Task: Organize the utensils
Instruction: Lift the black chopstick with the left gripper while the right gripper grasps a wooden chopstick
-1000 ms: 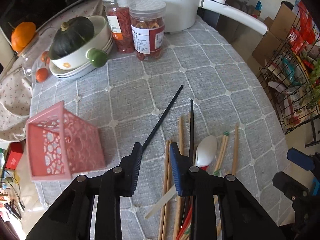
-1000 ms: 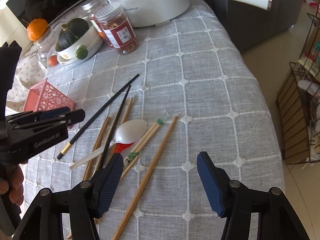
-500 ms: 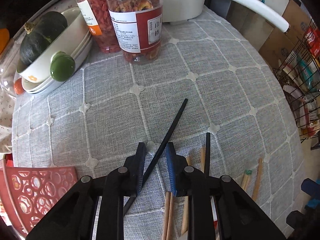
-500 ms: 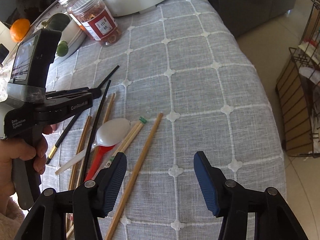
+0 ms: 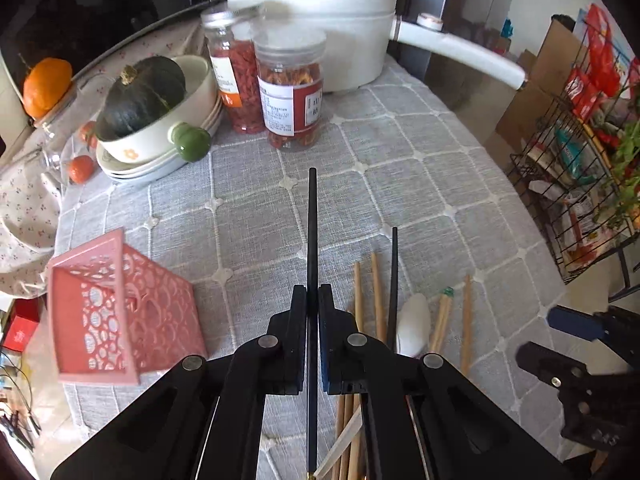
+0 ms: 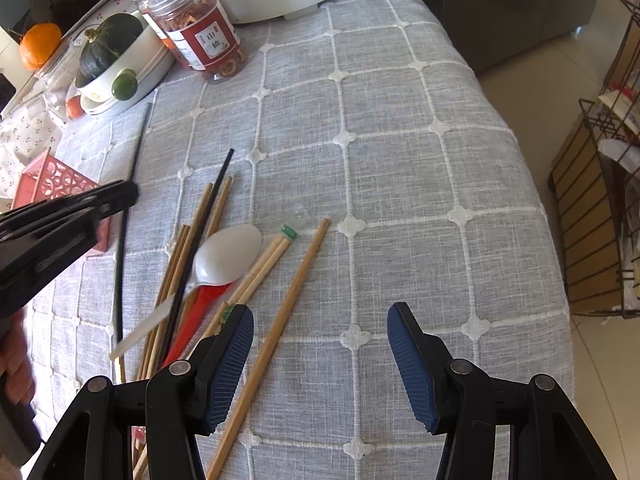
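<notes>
Lifted since a second ago, one black chopstick (image 5: 311,236) now sits clamped in the left gripper (image 5: 312,300) above the table (image 6: 400,128), beside the pink basket (image 5: 120,312) near the left edge. Right gripper (image 6: 320,344) gapes, empty, over the wooden chopsticks (image 6: 280,312) and white spoon (image 6: 226,254).

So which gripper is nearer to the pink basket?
Left. The left gripper, shut on a black chopstick, is just beside the pink basket; the right gripper is open beyond the utensil pile.

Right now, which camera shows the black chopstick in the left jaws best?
The left wrist view: the black chopstick runs straight out between the shut jaws, tip clear. The right wrist view shows it blurred behind the left gripper.
</notes>
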{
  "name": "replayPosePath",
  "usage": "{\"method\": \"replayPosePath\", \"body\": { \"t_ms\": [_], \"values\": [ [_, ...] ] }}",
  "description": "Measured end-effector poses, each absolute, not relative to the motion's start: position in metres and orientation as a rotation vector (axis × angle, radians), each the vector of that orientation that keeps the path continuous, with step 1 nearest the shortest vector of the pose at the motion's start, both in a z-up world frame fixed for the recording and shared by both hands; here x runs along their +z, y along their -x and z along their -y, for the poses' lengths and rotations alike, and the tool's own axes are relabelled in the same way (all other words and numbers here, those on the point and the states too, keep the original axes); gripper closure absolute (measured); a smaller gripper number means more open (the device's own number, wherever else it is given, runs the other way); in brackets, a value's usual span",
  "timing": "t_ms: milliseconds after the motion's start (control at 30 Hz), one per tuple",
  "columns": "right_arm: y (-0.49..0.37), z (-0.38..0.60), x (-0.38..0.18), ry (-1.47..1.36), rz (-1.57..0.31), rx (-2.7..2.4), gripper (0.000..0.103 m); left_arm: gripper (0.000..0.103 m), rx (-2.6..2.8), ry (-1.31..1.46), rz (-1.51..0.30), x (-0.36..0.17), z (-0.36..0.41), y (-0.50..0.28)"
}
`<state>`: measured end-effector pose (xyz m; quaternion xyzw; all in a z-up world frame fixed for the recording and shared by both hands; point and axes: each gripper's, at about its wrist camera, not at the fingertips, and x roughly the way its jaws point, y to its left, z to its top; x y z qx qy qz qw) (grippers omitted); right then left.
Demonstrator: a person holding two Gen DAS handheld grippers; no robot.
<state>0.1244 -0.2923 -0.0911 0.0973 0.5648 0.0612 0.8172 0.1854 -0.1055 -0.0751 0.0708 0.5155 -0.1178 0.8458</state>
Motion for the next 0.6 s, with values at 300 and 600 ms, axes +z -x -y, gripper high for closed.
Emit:
{"method": "replayPosePath", "body": {
  "t_ms": [300, 600],
  "values": [
    [-0.132, 0.272, -0.110, -0.207, -1.254, 0.154, 0.062, 0.098, -0.298, -0.081, -0.947, -0.008, 0.057, -0.095],
    [-0.151, 0.258, -0.139, -0.203, -1.313, 0.080, 0.069, 0.097, -0.290, 0.028, -0.844, 0.006, 0.013, -0.052]
  ]
}}
